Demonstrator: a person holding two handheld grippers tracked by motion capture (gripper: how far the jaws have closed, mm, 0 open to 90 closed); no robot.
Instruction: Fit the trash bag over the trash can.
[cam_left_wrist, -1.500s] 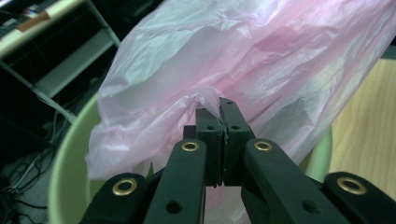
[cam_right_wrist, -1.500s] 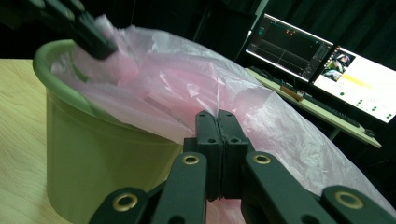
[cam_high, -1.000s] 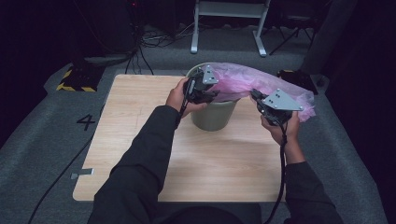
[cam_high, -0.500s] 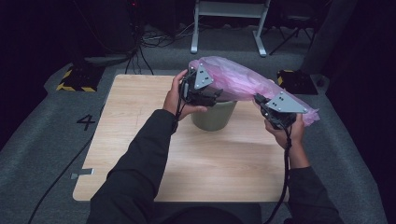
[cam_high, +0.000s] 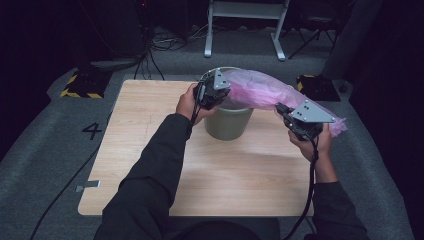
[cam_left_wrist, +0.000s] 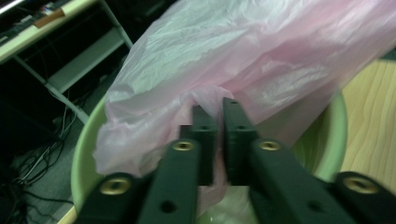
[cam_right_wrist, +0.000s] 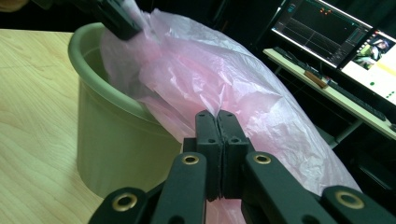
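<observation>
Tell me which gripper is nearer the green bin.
Left. The left gripper is right over the green bin rim, pinching the pink bag; the right gripper holds the bag off beside it.

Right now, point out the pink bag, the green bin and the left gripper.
pink bag (cam_high: 260, 92), high view, its stretched middle.
green bin (cam_high: 227, 125), high view, its front wall.
left gripper (cam_left_wrist: 218, 109), left gripper view, between its jaws.

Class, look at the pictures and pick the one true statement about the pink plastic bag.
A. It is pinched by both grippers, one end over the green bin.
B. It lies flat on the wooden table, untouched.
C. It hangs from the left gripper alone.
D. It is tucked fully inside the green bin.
A: the left gripper and the right gripper each pinch the pink plastic bag, which stretches between them from over the green bin.
</observation>
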